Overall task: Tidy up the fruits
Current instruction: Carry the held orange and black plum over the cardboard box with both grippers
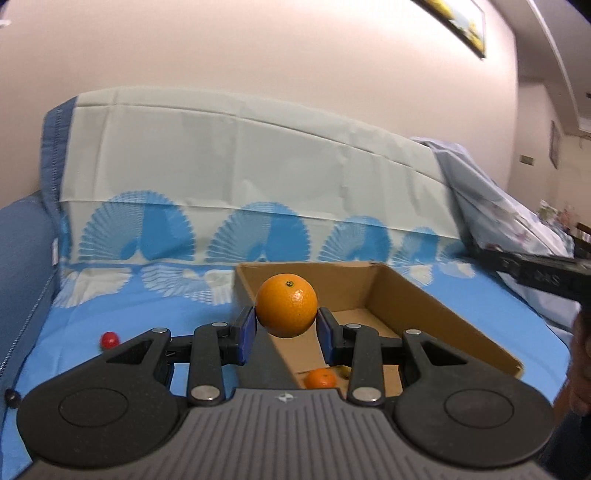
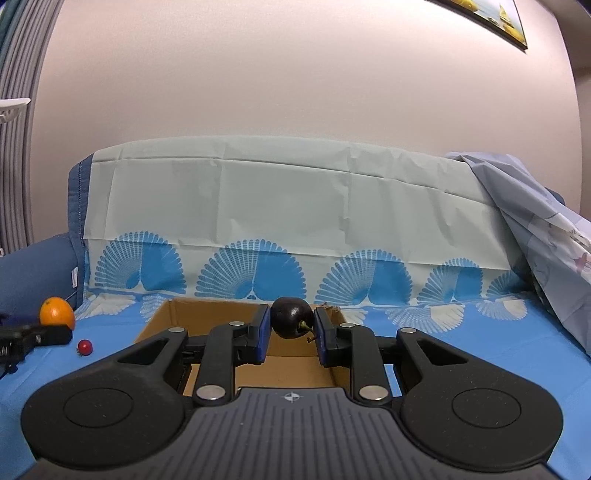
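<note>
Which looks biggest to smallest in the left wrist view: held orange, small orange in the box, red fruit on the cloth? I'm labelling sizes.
1. held orange, though nearness may exaggerate it
2. small orange, partly hidden
3. red fruit

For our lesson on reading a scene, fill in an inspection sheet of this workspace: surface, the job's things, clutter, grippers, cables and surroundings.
Surface: blue patterned cloth over a sofa seat and backrest.
Job's things: open cardboard box on the cloth, a small orange fruit inside; large orange; dark plum; small red fruit on the cloth beside the box.
Clutter: crumpled pale sheet at one end.
Grippers: left gripper jaws closed on the large orange; right gripper jaws closed on the dark plum above the box.
Cables: nothing seen.
Surroundings: plain wall, framed picture.
</note>
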Demonstrator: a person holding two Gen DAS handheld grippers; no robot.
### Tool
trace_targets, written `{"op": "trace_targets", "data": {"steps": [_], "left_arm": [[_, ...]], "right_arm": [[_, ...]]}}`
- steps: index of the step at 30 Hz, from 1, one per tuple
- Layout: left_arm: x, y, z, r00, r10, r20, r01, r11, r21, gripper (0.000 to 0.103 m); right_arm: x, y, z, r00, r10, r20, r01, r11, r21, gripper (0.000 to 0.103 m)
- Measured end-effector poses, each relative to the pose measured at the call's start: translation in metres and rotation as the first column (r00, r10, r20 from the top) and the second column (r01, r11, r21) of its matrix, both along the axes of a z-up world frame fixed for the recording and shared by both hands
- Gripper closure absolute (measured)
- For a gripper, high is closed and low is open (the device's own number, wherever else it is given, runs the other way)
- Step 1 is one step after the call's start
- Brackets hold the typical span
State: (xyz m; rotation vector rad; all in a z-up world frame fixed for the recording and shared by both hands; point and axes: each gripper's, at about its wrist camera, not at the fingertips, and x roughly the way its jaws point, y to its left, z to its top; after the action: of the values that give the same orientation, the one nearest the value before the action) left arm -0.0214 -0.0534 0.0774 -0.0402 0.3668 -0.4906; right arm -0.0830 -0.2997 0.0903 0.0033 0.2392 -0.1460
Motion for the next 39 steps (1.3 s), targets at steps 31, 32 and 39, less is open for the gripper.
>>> {"op": "trace_targets", "data": {"steps": [31,32,39], "left_arm": [[-0.024,-0.052,-0.02,0.987,-0.154,0.043,0.148,0.984,0.103,0.064],[-0.024,-0.052,-0.02,0.987,-0.154,0.043,0.149,0.984,0.103,0.064],[-0.024,-0.054,-0.02,0.987,-0.154,0.041,0.149,0.983,0.104,0.064]], "right_arm": [[0.008,0.004,-0.004,0.999,0.025,-0.031,-0.026,0.999,-0.032,0.077],[0.008,0.004,-0.004,0.999,0.025,-0.032,-0.026,0.999,-0.032,0.077],[0.009,0.003,-0.005,0.999,0.03,-0.039,-0.031,0.999,-0.037,0.077]]}}
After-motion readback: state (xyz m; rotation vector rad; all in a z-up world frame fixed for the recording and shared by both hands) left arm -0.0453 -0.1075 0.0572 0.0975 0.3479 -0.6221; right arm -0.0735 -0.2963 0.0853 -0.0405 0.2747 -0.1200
